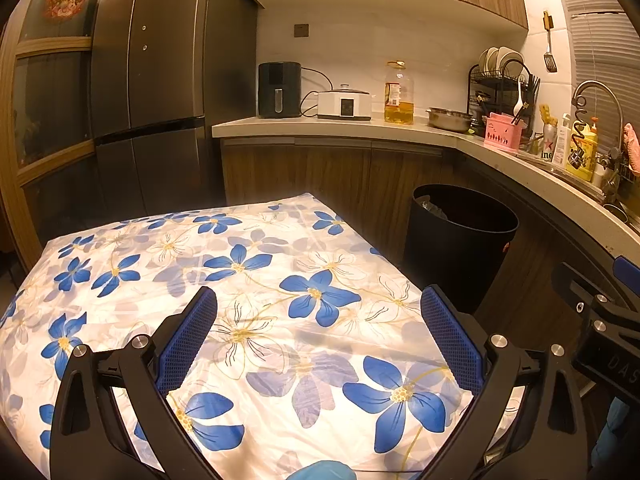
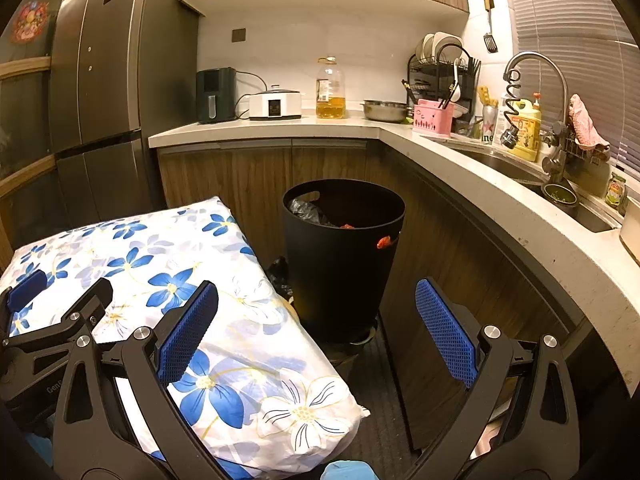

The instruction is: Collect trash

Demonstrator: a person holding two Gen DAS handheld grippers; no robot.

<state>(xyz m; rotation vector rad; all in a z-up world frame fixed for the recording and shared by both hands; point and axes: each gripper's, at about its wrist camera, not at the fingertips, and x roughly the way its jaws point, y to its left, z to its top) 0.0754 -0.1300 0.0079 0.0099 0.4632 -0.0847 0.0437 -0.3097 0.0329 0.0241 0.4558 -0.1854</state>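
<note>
Claws both released, empty: left claw [image 1: 319,312] over the bare table [image 1: 132,248], right claw [image 2: 318,308] facing the bin [image 2: 340,264]; we judge collection done.

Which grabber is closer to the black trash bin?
Right. The right gripper points at the black trash bin just ahead; the left gripper hovers over the flowered table, bin off to its right.
</note>
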